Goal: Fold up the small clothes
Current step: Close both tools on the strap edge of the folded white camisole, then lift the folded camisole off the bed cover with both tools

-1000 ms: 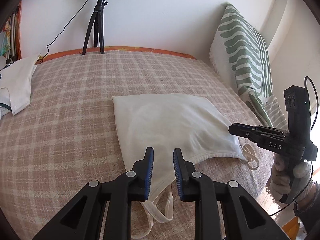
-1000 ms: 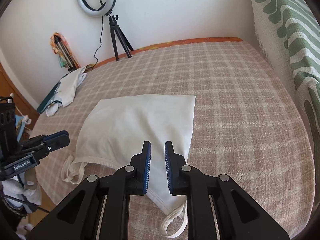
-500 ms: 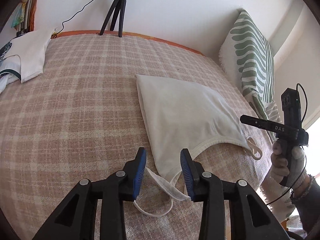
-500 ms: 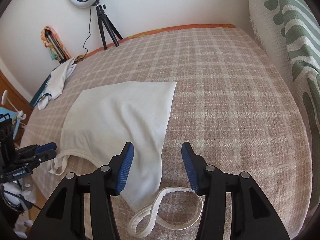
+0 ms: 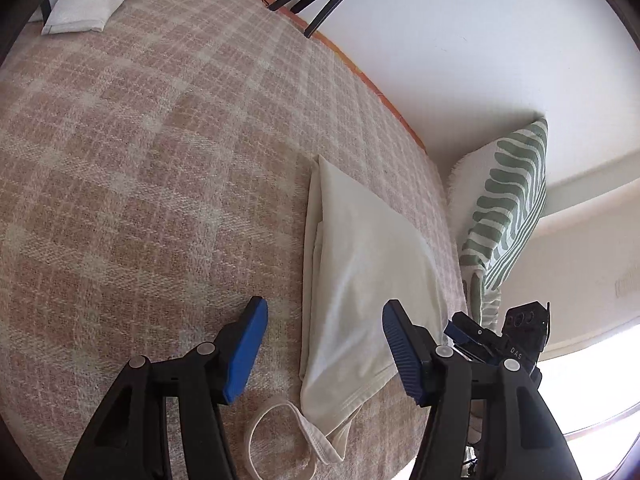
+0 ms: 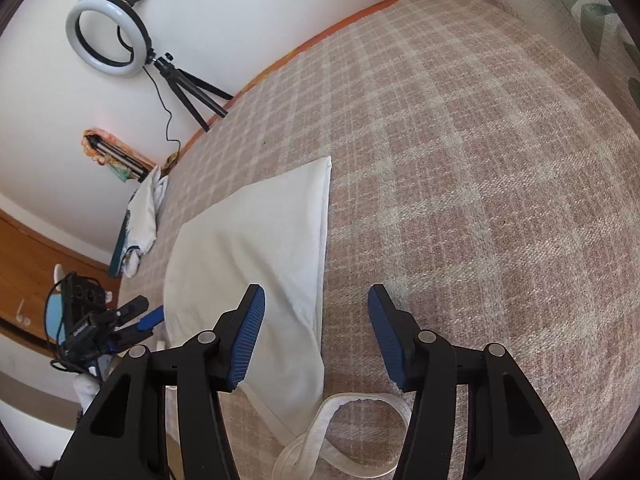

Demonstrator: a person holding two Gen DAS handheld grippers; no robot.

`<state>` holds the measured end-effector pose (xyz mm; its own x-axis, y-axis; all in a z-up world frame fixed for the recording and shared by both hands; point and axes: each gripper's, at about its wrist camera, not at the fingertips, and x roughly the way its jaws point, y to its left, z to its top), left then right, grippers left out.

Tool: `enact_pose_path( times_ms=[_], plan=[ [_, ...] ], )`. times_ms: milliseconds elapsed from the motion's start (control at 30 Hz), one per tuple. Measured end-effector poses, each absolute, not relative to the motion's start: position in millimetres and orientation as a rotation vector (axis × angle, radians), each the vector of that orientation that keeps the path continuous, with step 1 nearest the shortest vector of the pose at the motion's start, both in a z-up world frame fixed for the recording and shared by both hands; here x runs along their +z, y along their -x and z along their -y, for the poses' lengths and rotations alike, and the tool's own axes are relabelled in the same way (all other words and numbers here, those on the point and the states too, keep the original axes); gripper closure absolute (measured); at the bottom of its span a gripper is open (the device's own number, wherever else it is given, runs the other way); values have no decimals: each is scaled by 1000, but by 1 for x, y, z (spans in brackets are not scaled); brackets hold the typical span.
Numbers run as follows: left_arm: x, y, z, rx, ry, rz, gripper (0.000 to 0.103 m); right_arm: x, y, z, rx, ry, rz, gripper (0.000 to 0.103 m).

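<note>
pink-and-cream plaid bedspread (image 5: 160,160) underneath; cream cotton strappy top (image 5: 360,264) lying flat at 12 o'clock. left gripper (image 5: 324,344) and right gripper (image 6: 316,336) now spread wide, empty, straps released: garment laid out, ready for folding.

A: How is the light?

B: Bright, soft daylight. In the left wrist view the window (image 5: 592,392) at lower right is blown out to white glare.

A: Any shadows?

B: Faint ones only: a soft shade along the folded edge of the white top (image 5: 360,280) on the bed (image 5: 140,160), and a dim patch beneath the blue fingers (image 5: 244,344).

A: Sharpness?

B: The centre is crisp; the blanket weave reads clearly. Strong fisheye bending curves the bed's edge and the wall (image 6: 240,12), and black vignette fills the corners. The ring light (image 6: 108,36) looks evenly pale, without glare.
</note>
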<state>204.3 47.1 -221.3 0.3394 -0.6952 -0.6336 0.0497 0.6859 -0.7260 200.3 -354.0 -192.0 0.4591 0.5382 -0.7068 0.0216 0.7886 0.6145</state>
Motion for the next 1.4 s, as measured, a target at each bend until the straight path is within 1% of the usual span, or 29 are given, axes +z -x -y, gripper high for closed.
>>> enact_pose_path(
  times_ms=[133, 200, 233, 333, 467, 533, 600, 633, 667, 733, 800, 833, 1100, 1300, 1400],
  plan=[
    [-220, -207, -42, -542, 664, -1131, 43, -194, -202, 355, 363, -637, -1063, 49],
    [-221, -210, -38, -545, 662, -1134, 45, -195, -202, 356, 379, -659, -1060, 49],
    [-221, -211, -37, -546, 660, -1131, 46, -197, -202, 355, 385, -668, -1061, 51],
    [-225, -216, -34, -552, 678, -1145, 54, -199, -206, 351, 403, -683, -1059, 55],
    [-226, -223, -28, -551, 681, -1141, 56, -204, -215, 346, 410, -700, -1070, 66],
    [-226, -226, -22, -553, 677, -1145, 57, -205, -220, 342, 417, -711, -1068, 69],
    [-226, -229, -17, -545, 660, -1150, 65, -206, -225, 337, 417, -714, -1075, 73],
    [-226, -231, -14, -537, 650, -1155, 73, -206, -227, 335, 413, -710, -1075, 76],
    [-226, -231, -12, -527, 640, -1155, 80, -206, -229, 333, 414, -706, -1079, 81],
    [-224, -230, -7, -520, 603, -1150, 89, -205, -230, 330, 407, -689, -1084, 89],
    [-218, -227, -2, -505, 545, -1129, 91, -201, -230, 327, 400, -665, -1078, 91],
    [-215, -225, 1, -501, 519, -1116, 95, -198, -229, 326, 394, -648, -1072, 92],
    [-186, -206, 18, -481, 345, -1013, 98, -173, -222, 314, 356, -530, -1030, 96],
    [-165, -193, 19, -484, 292, -954, 98, -151, -213, 298, 341, -440, -998, 97],
    [-152, -185, 15, -471, 257, -916, 98, -136, -208, 289, 340, -400, -970, 99]
  ],
)
